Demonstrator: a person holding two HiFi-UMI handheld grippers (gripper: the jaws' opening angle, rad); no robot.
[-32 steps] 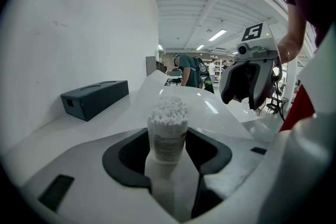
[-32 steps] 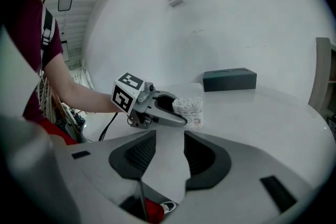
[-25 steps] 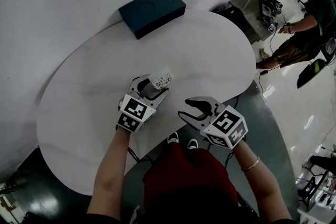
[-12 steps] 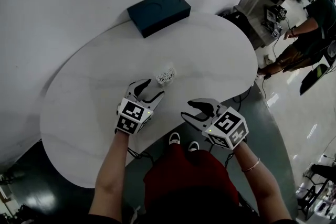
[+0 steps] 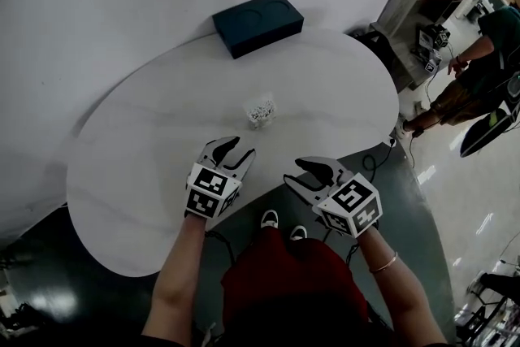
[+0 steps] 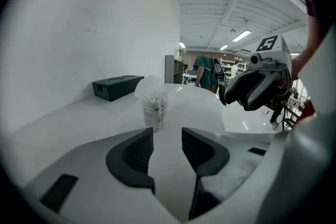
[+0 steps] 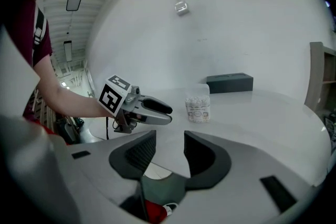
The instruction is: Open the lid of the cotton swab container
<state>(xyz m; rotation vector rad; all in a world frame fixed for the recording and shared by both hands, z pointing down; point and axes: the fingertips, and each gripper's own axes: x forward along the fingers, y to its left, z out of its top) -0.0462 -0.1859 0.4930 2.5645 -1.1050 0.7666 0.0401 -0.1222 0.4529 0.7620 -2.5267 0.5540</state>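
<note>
The clear cotton swab container (image 5: 260, 111) stands upright on the white table (image 5: 146, 142), full of white swabs, its lid (image 6: 148, 84) tipped up at the back. My left gripper (image 5: 236, 149) hovers a short way in front of it, apart from it; its jaws are closing with nothing between them. In the left gripper view the container (image 6: 154, 107) sits just beyond the left gripper (image 6: 167, 144). My right gripper (image 5: 294, 172) is open and empty off the table's near edge. From the right gripper view the container (image 7: 198, 109) stands past the left gripper (image 7: 152, 110).
A dark blue box (image 5: 257, 23) lies at the table's far edge against the white wall. A person (image 5: 479, 61) stands by shelving at the far right. The table's curved near edge (image 5: 268, 199) runs between my grippers, with grey floor below.
My left gripper was around the container a second ago; it has let go and drawn back toward me. The container now stands alone. The right gripper has hardly moved.
</note>
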